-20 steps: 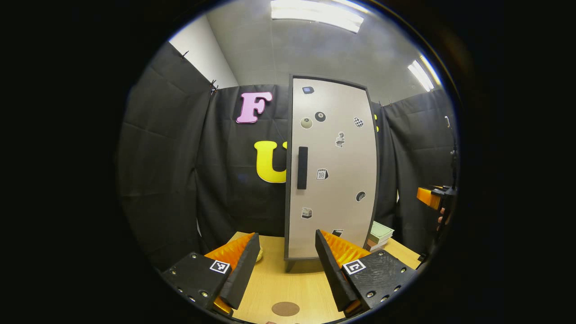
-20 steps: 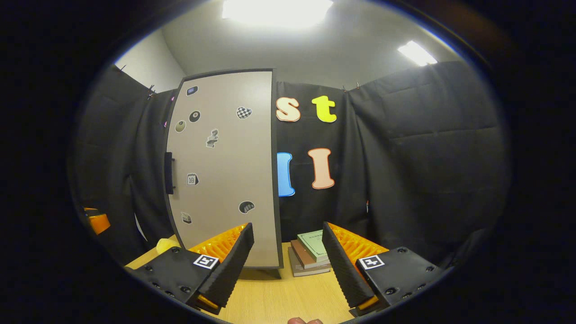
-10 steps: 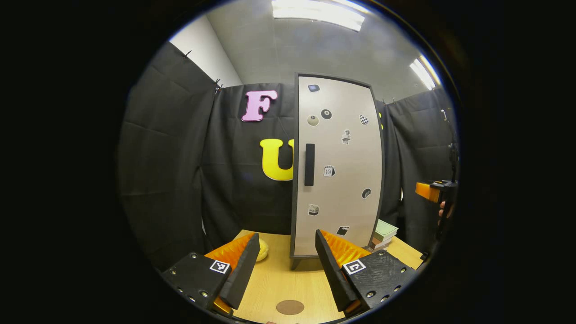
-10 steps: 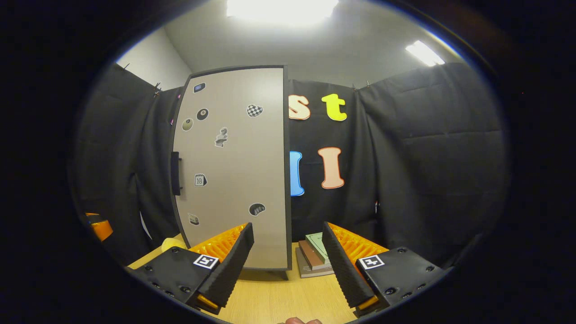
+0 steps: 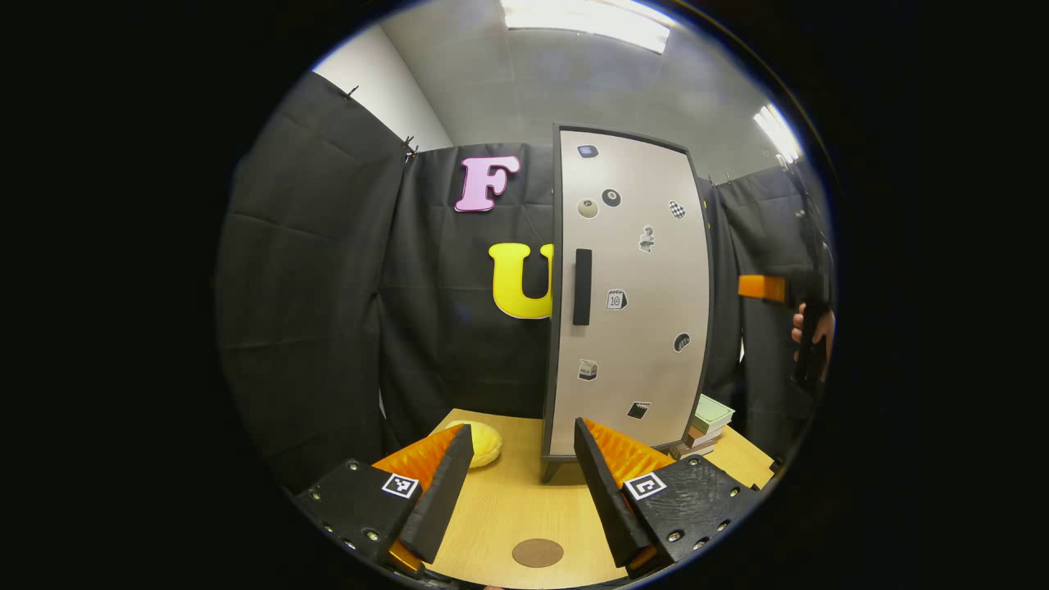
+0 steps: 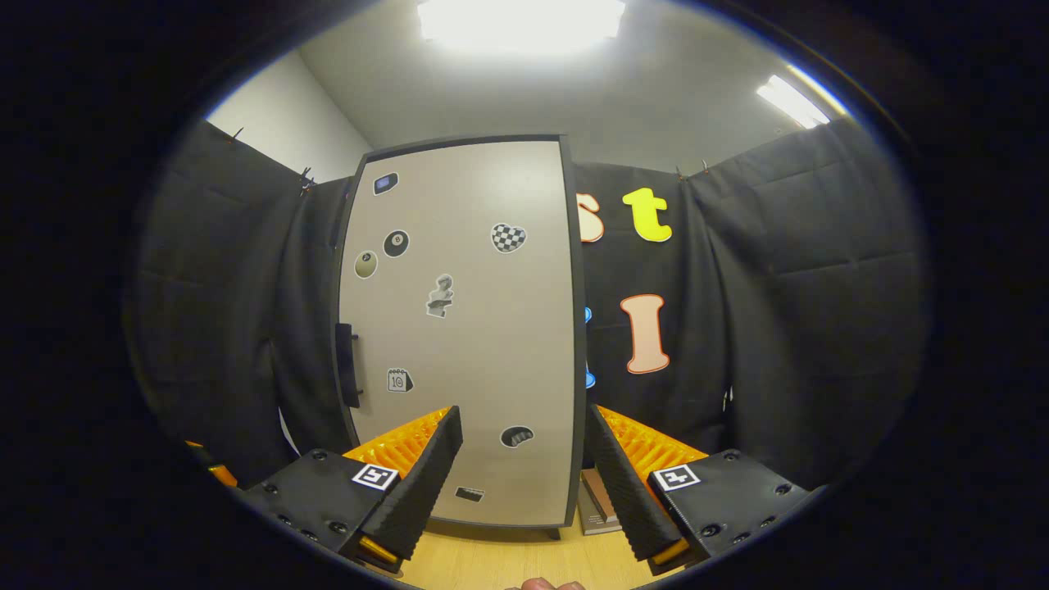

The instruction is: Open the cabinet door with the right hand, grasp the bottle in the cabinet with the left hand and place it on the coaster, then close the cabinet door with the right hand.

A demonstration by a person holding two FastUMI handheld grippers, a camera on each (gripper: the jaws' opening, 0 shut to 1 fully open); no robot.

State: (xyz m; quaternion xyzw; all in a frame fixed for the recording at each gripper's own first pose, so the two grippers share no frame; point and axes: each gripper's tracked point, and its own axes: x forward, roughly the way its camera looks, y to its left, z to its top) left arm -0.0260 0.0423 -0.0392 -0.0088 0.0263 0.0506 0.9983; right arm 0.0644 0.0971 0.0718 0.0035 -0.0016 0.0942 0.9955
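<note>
Readable marks on the cabinet door

A calendar sticker [image 5: 616, 299] on the cabinet door [image 5: 647, 270] bears the number 10; beside the door's upper left, a black ball sticker [image 6: 396, 243] carries an 8. The other stickers and the book covers [image 5: 711, 410] are too small to read.
</note>
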